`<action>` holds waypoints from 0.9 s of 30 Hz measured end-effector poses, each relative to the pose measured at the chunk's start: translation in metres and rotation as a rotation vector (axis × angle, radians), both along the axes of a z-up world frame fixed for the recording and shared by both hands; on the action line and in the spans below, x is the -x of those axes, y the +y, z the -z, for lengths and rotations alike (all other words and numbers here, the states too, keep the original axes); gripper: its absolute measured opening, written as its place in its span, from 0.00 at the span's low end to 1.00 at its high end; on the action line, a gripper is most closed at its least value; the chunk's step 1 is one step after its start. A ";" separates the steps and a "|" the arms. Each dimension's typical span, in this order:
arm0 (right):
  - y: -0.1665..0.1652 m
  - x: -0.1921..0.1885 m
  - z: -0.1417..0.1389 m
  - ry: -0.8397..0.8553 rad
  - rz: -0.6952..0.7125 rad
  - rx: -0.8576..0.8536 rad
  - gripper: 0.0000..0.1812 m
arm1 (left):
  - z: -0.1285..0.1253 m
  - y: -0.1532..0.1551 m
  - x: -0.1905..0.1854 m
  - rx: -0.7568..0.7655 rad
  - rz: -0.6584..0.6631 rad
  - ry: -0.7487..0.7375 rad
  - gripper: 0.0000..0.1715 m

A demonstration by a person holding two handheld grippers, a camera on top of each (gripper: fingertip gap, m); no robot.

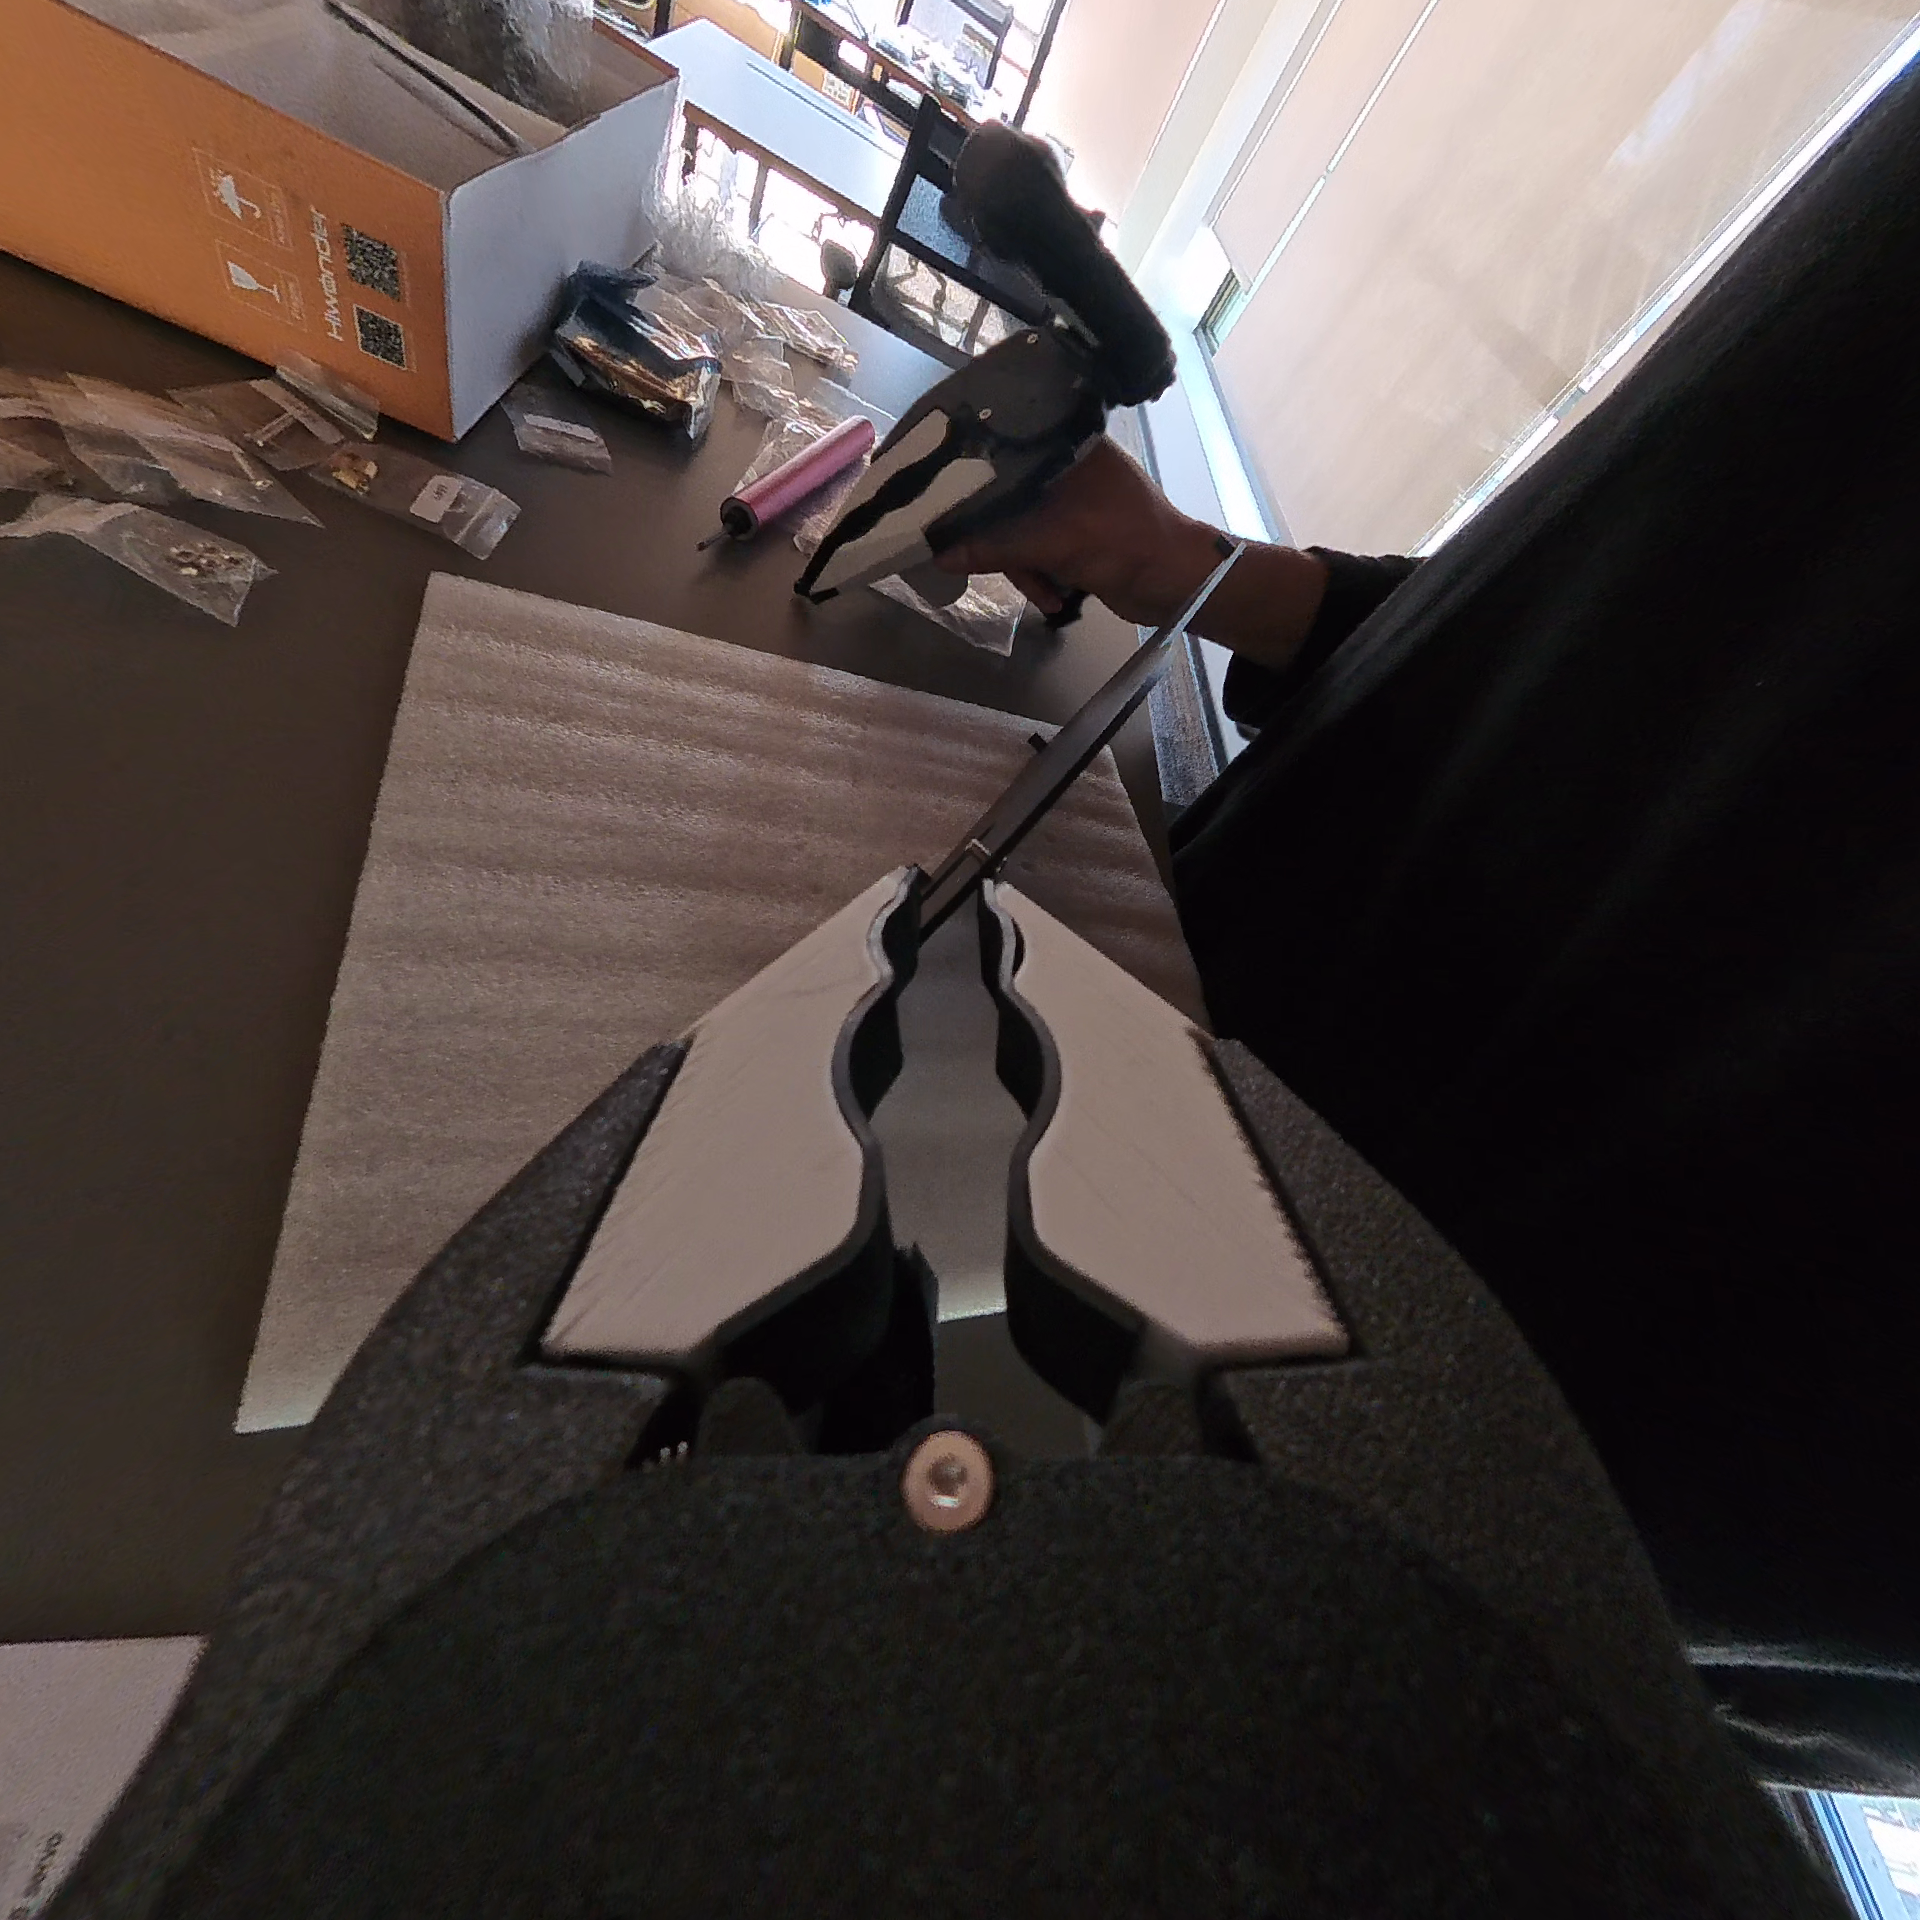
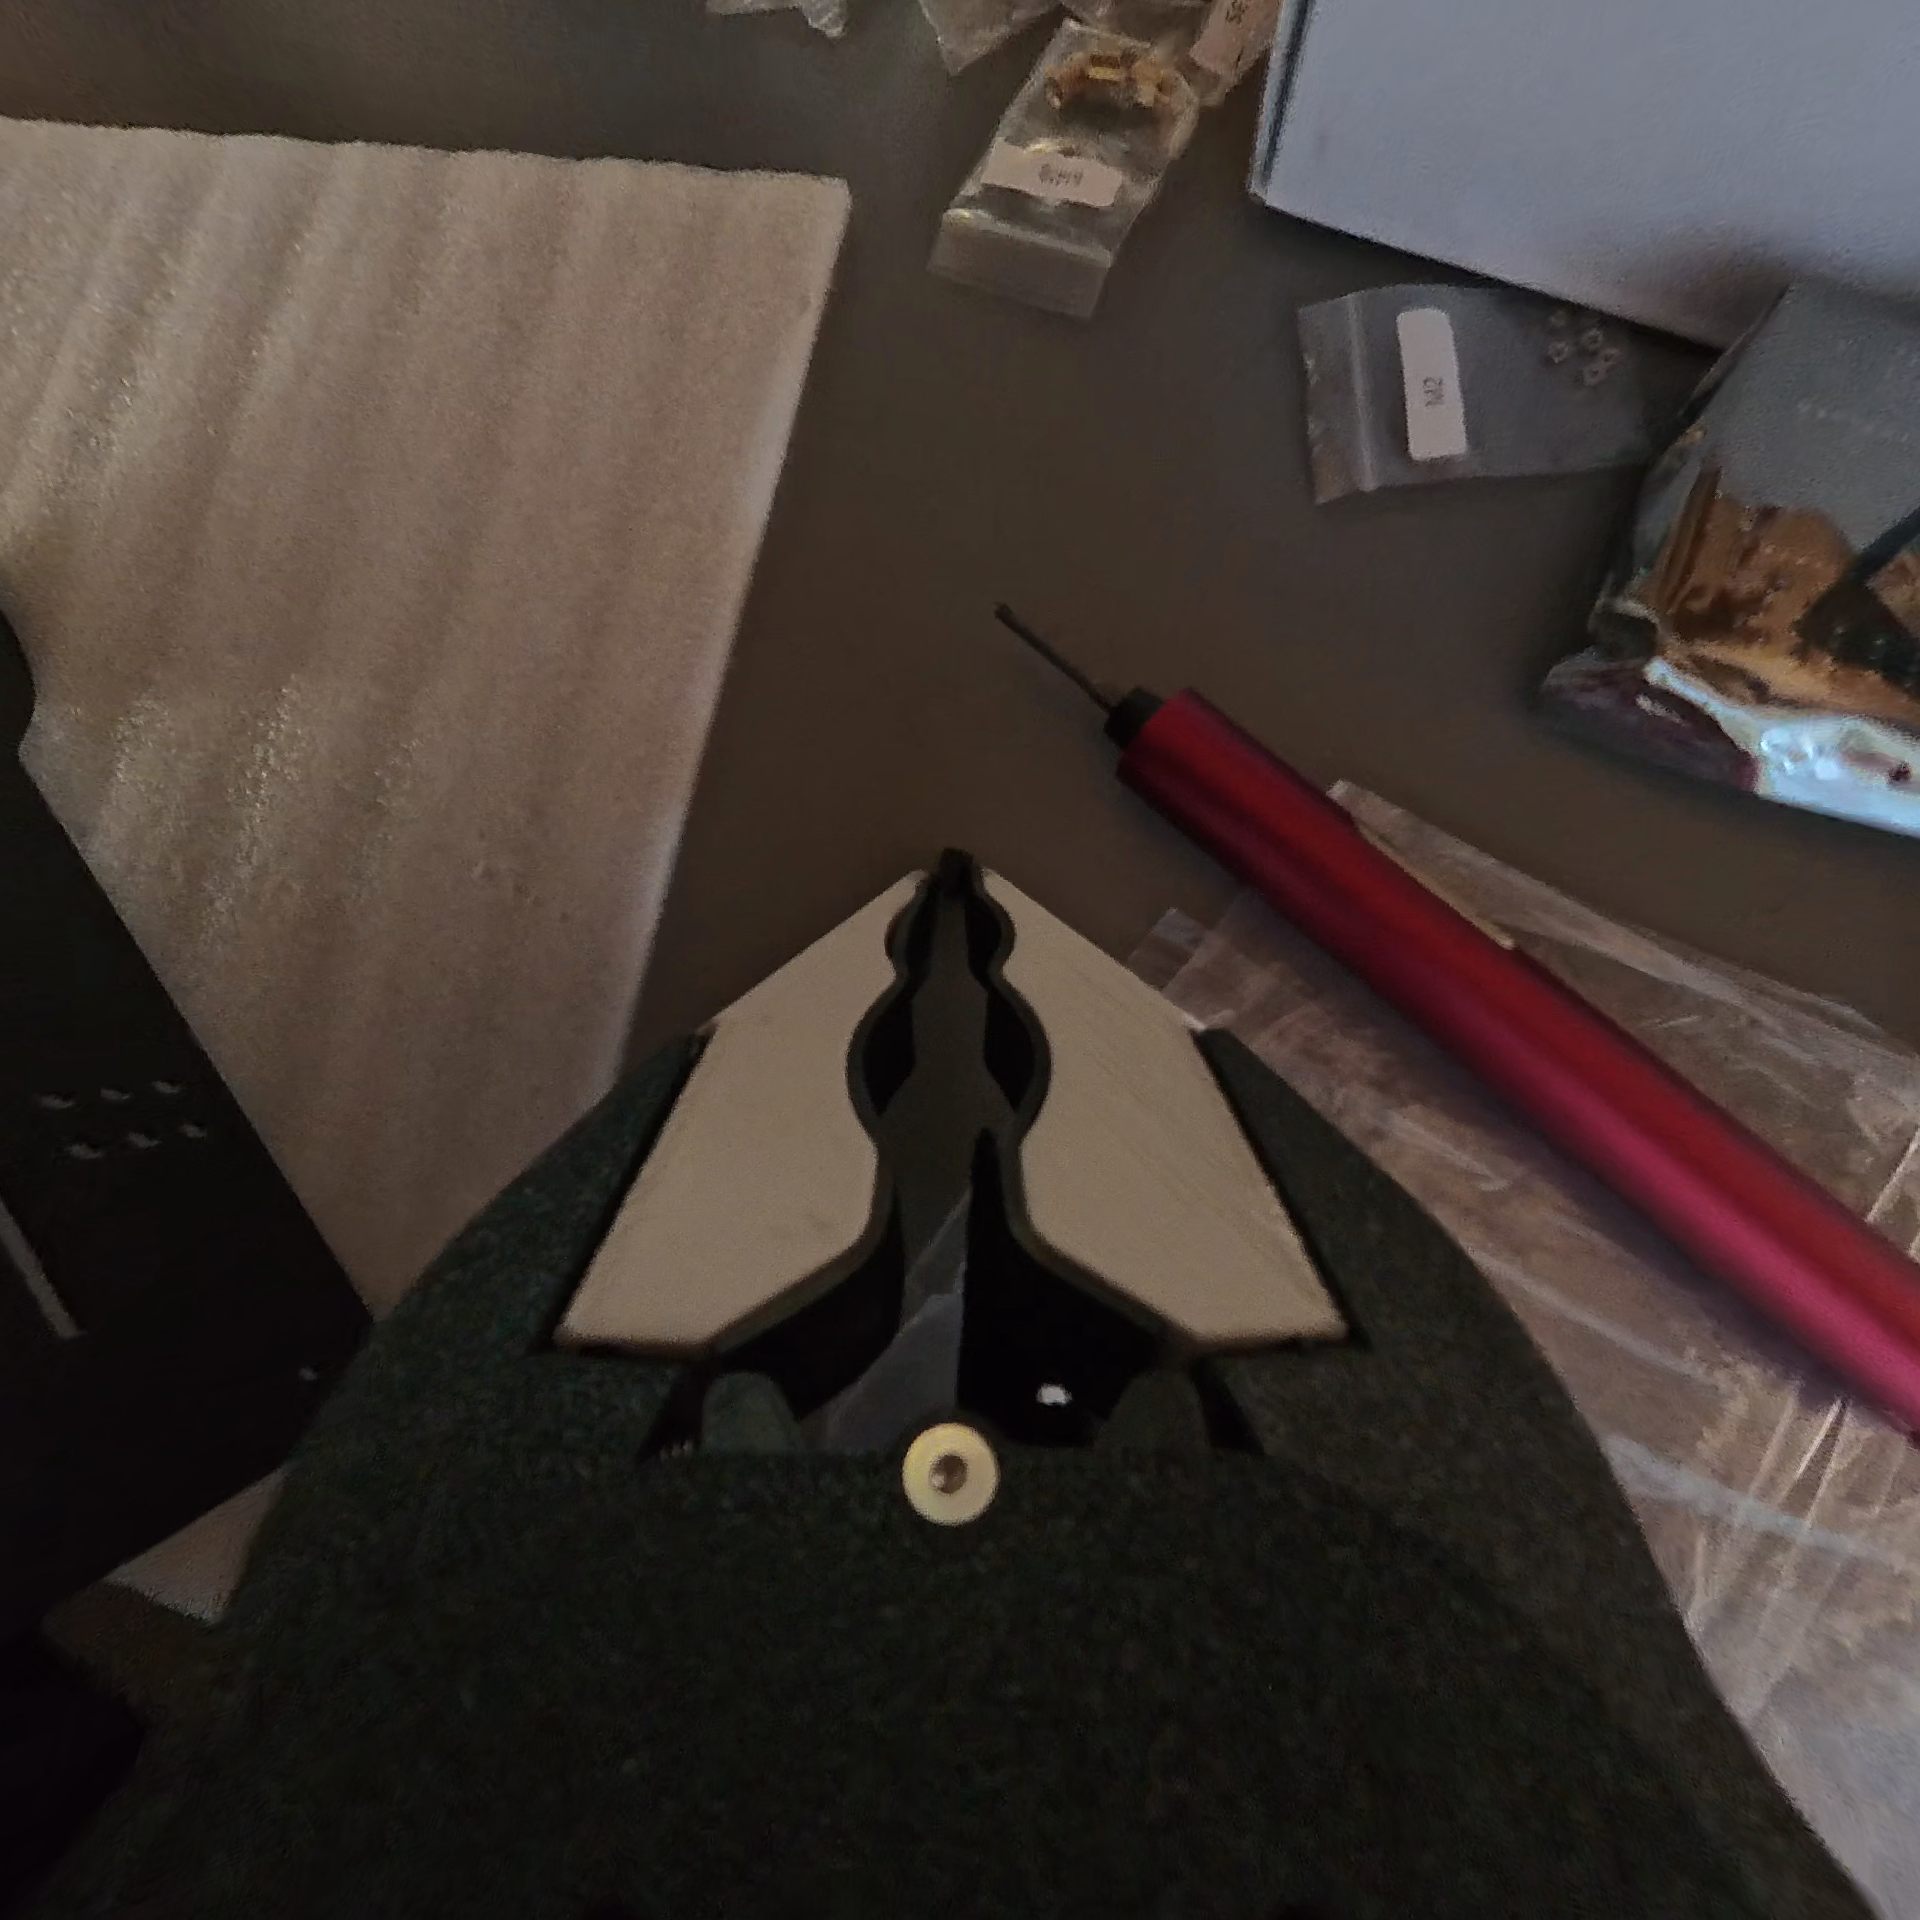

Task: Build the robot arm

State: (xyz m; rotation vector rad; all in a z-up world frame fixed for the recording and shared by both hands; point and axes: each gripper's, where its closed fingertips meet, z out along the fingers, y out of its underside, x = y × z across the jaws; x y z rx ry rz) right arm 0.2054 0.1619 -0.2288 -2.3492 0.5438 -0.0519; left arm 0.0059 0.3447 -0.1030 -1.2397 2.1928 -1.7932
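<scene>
In the left wrist view, the left gripper (image 1: 948,894) pinches a thin black plate (image 1: 1070,758) edge-on over the white foam sheet (image 1: 644,831); far off, the right gripper (image 1: 816,587) touches the dark table (image 1: 156,831), an orange box (image 1: 260,208) beyond.

In the right wrist view, the right gripper (image 2: 951,862), fingers pressed together, rests near a red screwdriver (image 2: 1455,977) lying on a clear bag (image 2: 1558,1247).

Red screwdriver (image 2: 1507,997) handle cut off lower right
</scene>
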 end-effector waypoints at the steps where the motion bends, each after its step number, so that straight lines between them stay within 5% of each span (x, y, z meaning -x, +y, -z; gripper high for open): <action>1: 0.004 0.002 -0.005 -0.030 -0.043 -0.014 0.02 | 0.000 0.000 0.000 0.002 0.001 0.000 0.06; 5: 0.037 0.028 -0.053 -0.210 -0.380 -0.122 0.02 | 0.000 0.000 0.000 0.005 0.004 -0.003 0.05; 10: 0.112 0.106 -0.125 -0.379 -1.010 -0.370 0.02 | 0.000 0.000 0.001 0.024 0.020 -0.002 0.05; 15: 0.165 0.168 -0.140 -0.355 -1.458 -0.501 0.03 | 0.000 0.000 0.000 0.034 0.041 0.011 0.06; 27: 0.193 0.186 -0.139 -0.608 -1.926 -0.566 0.03 | -0.001 0.001 -0.006 0.031 0.025 0.046 0.06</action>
